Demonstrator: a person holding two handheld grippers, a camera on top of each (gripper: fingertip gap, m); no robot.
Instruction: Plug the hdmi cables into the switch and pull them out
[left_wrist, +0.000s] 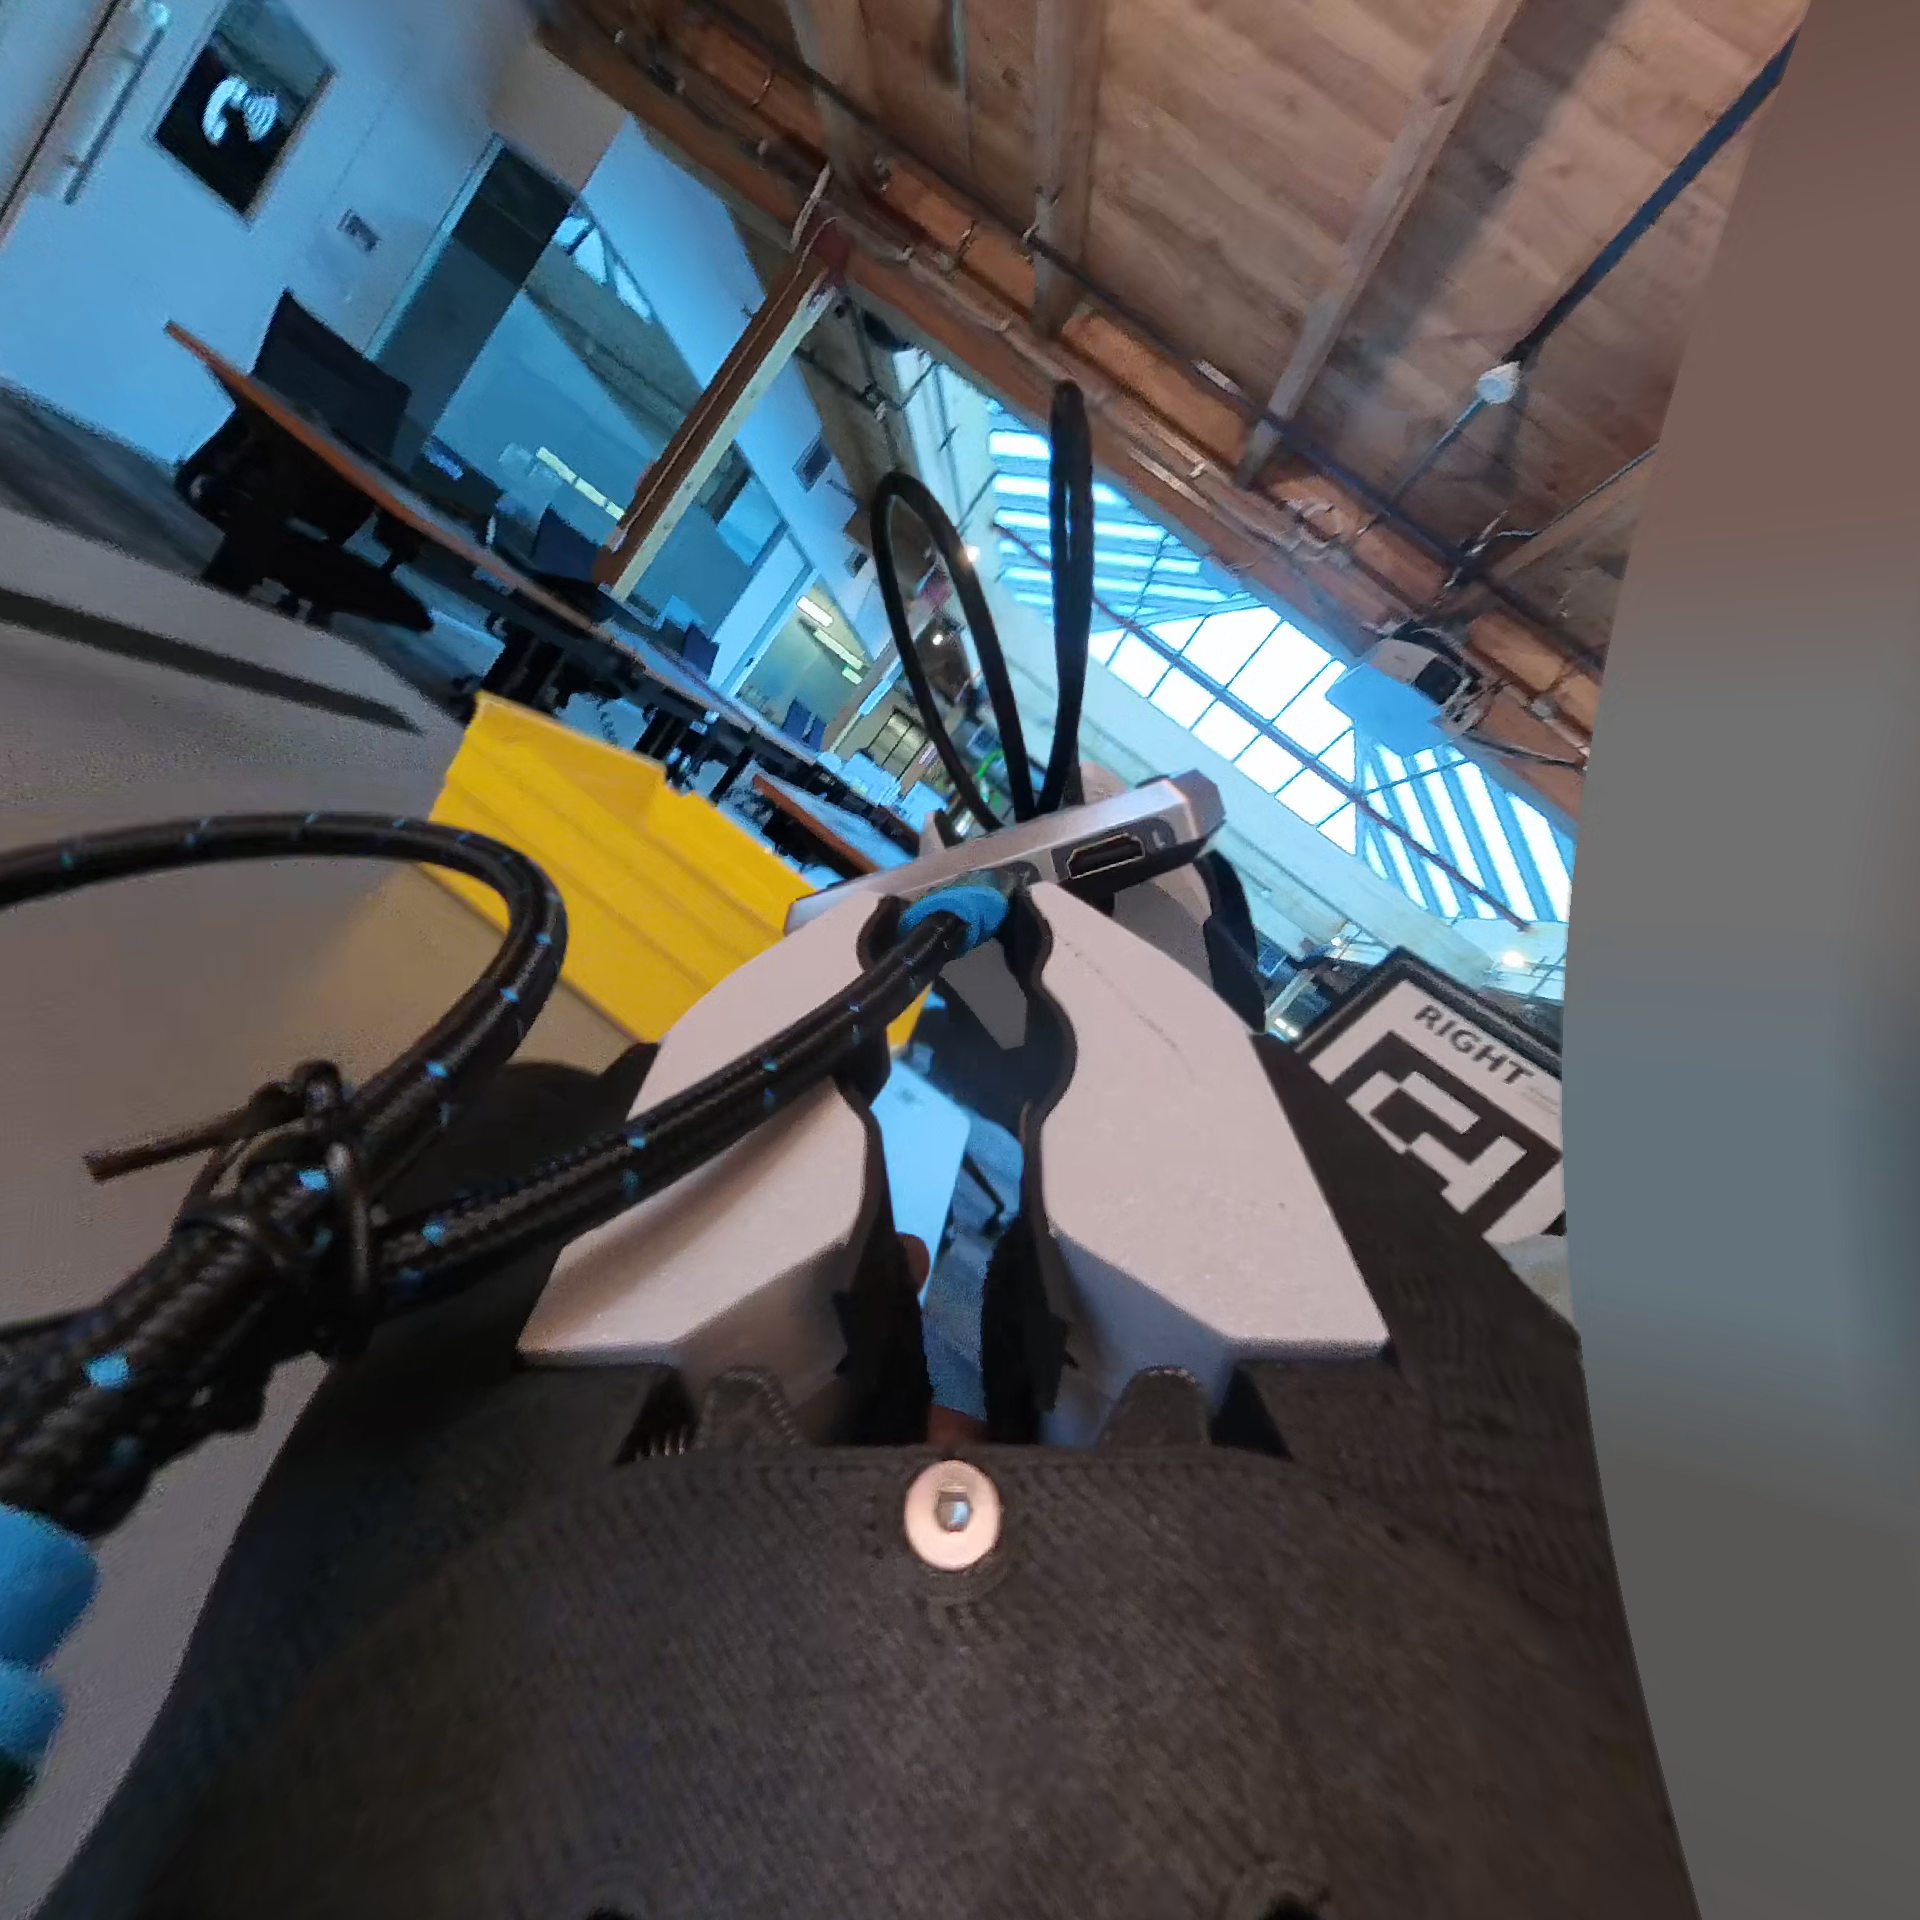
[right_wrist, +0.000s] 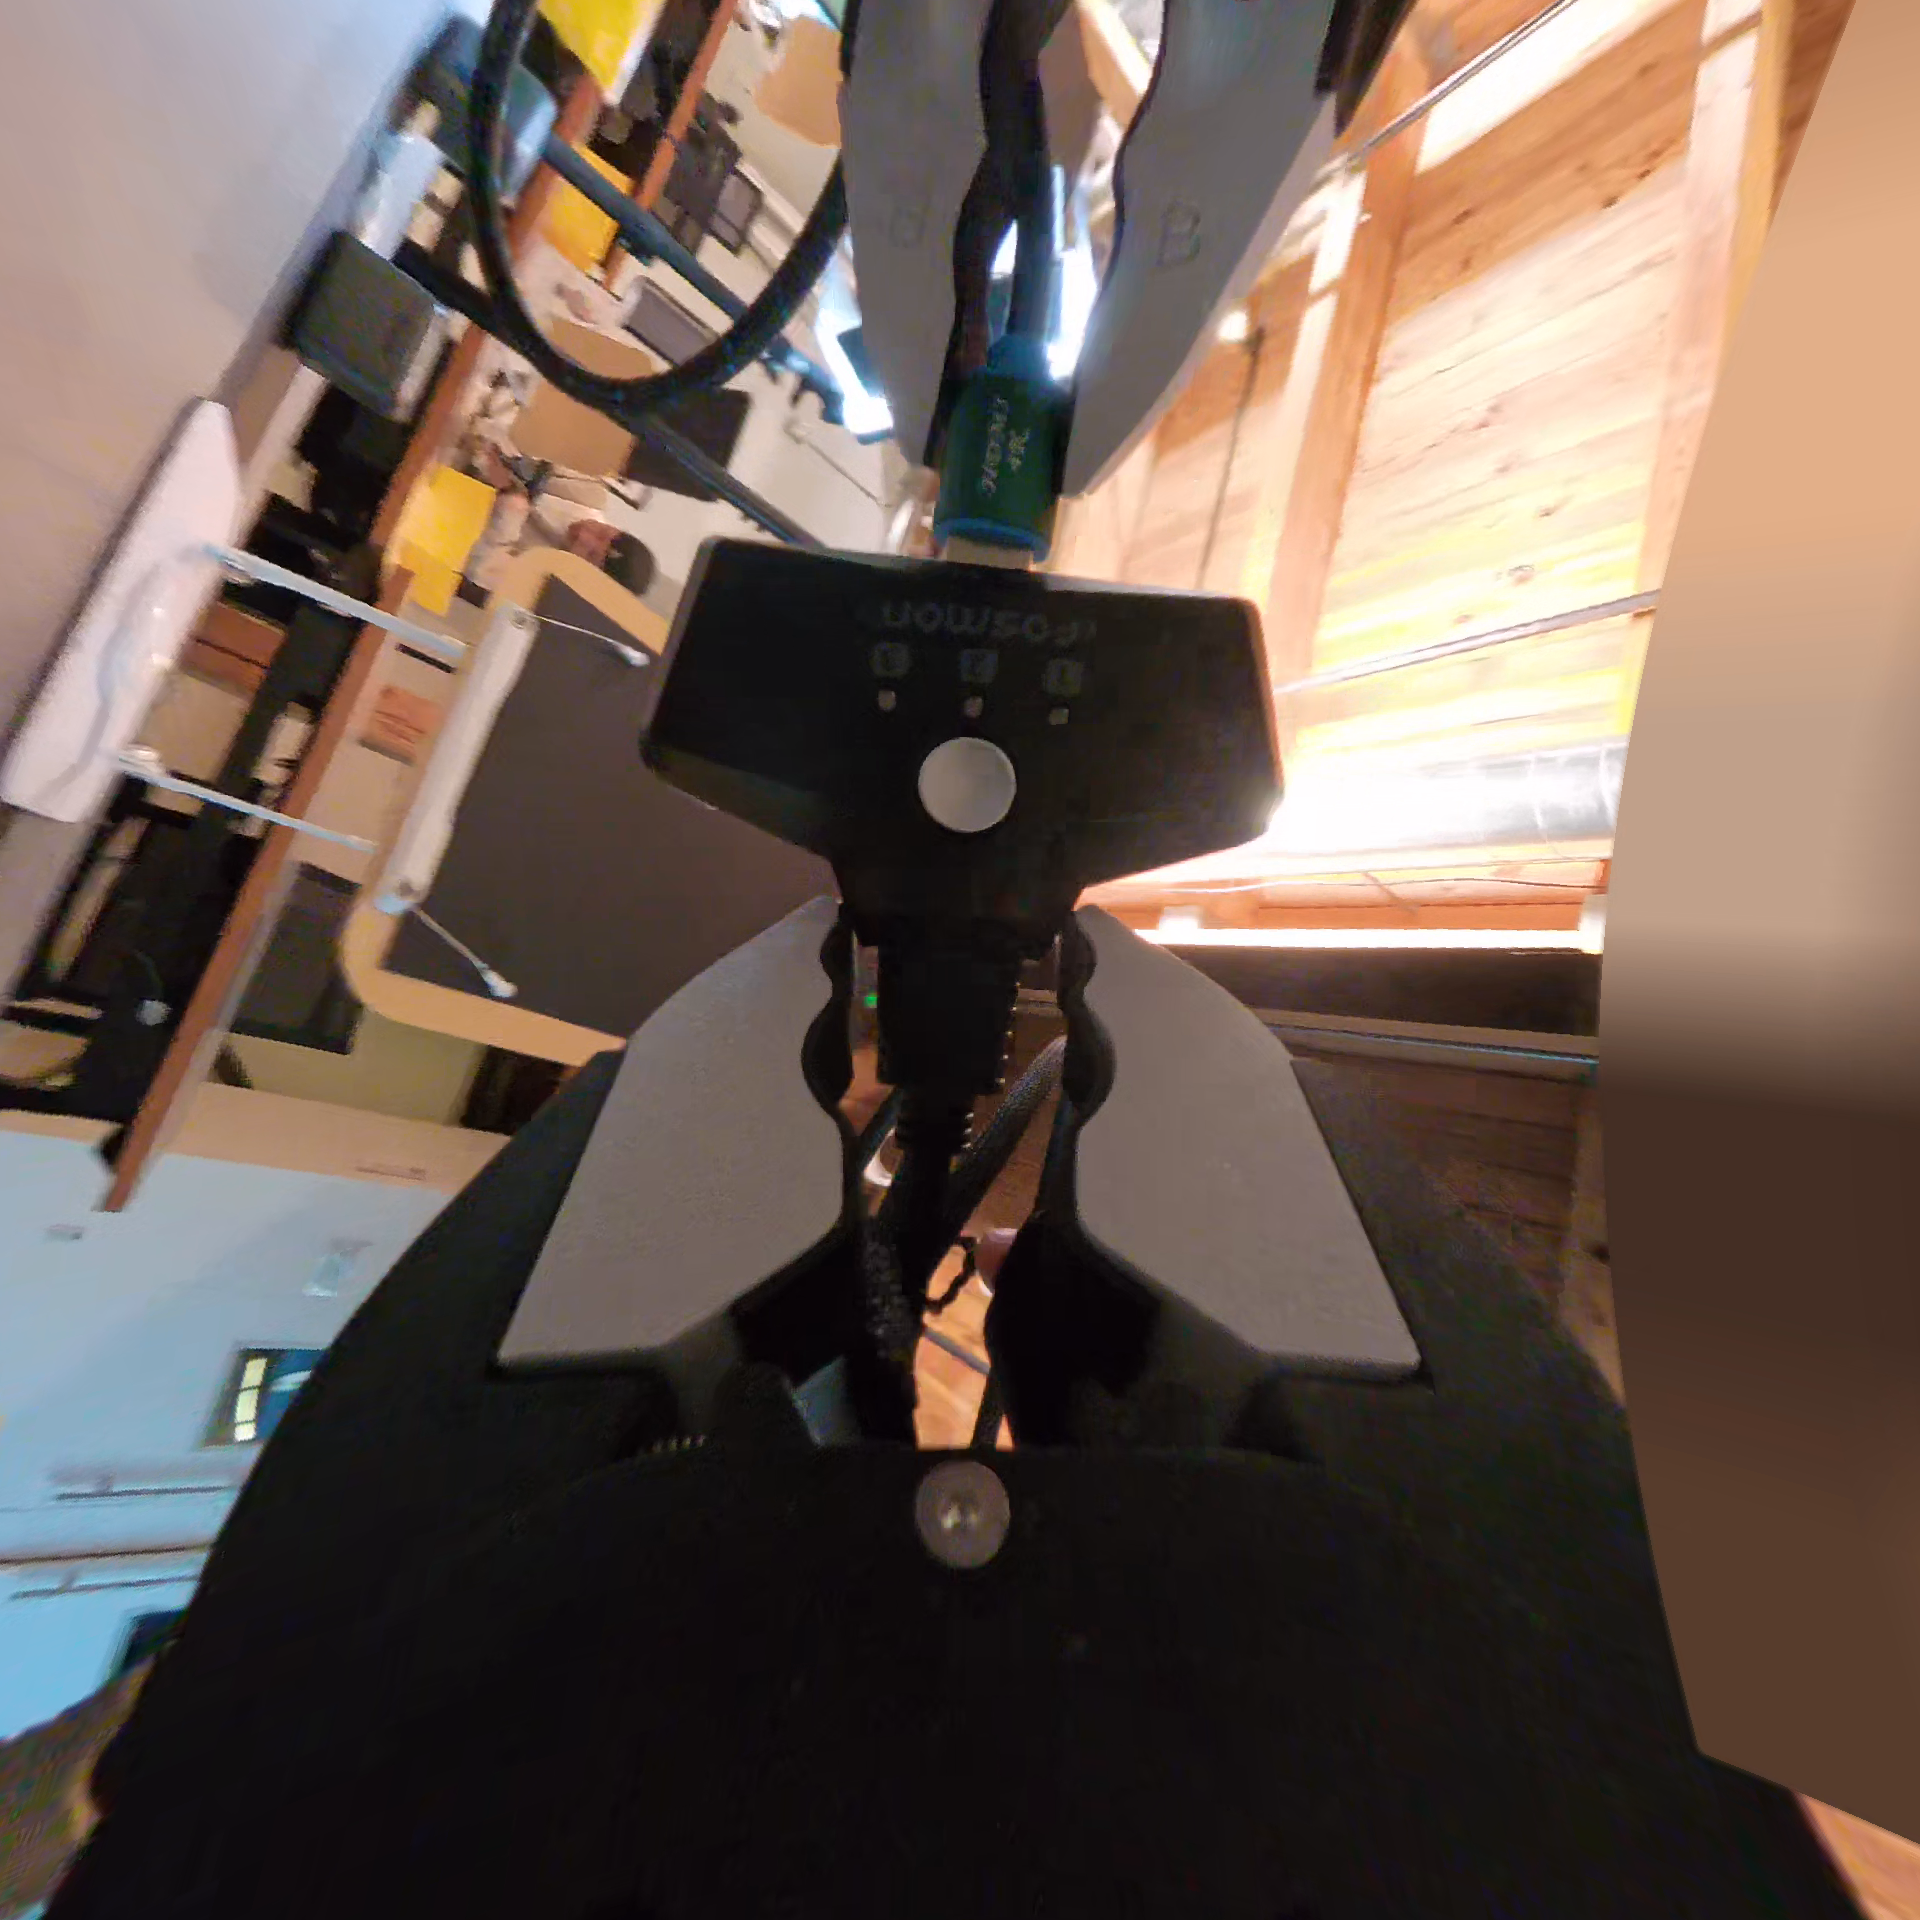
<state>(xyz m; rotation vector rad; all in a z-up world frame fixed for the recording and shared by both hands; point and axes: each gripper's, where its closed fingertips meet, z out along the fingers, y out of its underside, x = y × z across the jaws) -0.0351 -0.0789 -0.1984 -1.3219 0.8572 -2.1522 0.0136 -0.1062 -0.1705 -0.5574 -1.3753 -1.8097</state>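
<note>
Between 2 grippers, angular black switch (right_wrist: 961, 717) (braided cable (left_wrist: 727, 1091))

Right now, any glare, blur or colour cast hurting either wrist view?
Left wrist view: blue cast, skylights blown out, braided cable soft up close, switch port sharp. Right wrist view: warm cast, glare beside the switch, its face dark and backlit, background smeared; green plug readable.

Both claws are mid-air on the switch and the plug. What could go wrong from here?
1. The right claw grips only the switch's narrow cable end; a push or pull may twist it loose.
2. The braided cable loops beside the left claw and could snag.
</note>
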